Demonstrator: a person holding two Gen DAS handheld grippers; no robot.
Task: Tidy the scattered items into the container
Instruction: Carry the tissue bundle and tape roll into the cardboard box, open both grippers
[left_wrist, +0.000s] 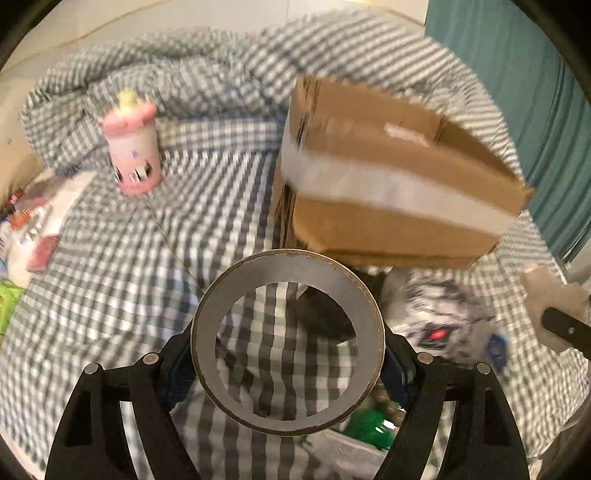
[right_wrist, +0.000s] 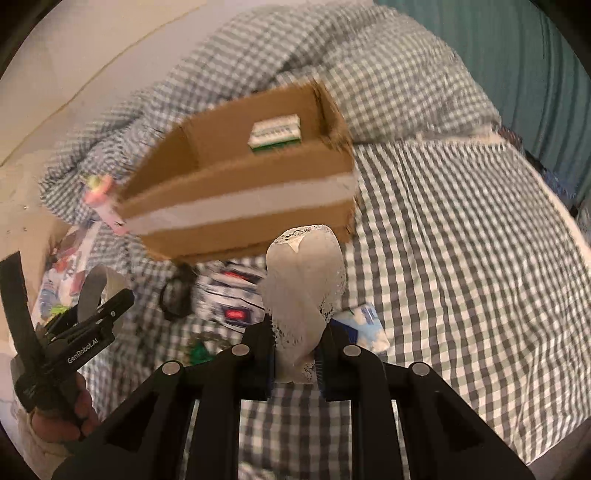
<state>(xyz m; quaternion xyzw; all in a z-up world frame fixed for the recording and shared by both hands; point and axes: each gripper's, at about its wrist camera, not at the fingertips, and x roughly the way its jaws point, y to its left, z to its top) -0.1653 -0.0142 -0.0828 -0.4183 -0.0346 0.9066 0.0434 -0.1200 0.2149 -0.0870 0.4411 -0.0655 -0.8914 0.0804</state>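
Left wrist view first: everything's smeared with motion blur, so details are rough. The left tongs (left_wrist: 288, 363) sit at the bottom centre, spread fairly wide and clamped on a tape roll (left_wrist: 288, 321), a cardboard ring with a pale face that you can see the bed through. The checked bedding (left_wrist: 147, 258) fills most of the frame. The cardboard box (left_wrist: 388, 184) is in the upper right with a white tape band across its side; its inside is hard to read from here. A pink bottle (left_wrist: 133, 147) with a yellowish top stands upper left, its print too blurred to read. The clutter along the left edge is cut off. Below the box there's a black-and-white patterned packet (left_wrist: 443, 317) with a red spot, partly hidden by the roll and the tongs. A green thing (left_wrist: 369, 428) peeks out low down, can't tell what. The right tongs (left_wrist: 565, 328) poke in at the right edge, mostly cut off.

Right wrist view: the right tongs (right_wrist: 295, 354) at bottom centre are pinched narrow on a lace-edged white cloth (right_wrist: 306, 295) that stands up between them. The box is upper centre, open, with a small white-and-green carton (right_wrist: 275, 133) inside; its label is unreadable. The left tongs' body at lower left reads "GenRobot.AI", with a person's hand (right_wrist: 62, 417) gripping it. A blue-and-white packet (right_wrist: 369, 325) lies just right of the cloth, half hidden.
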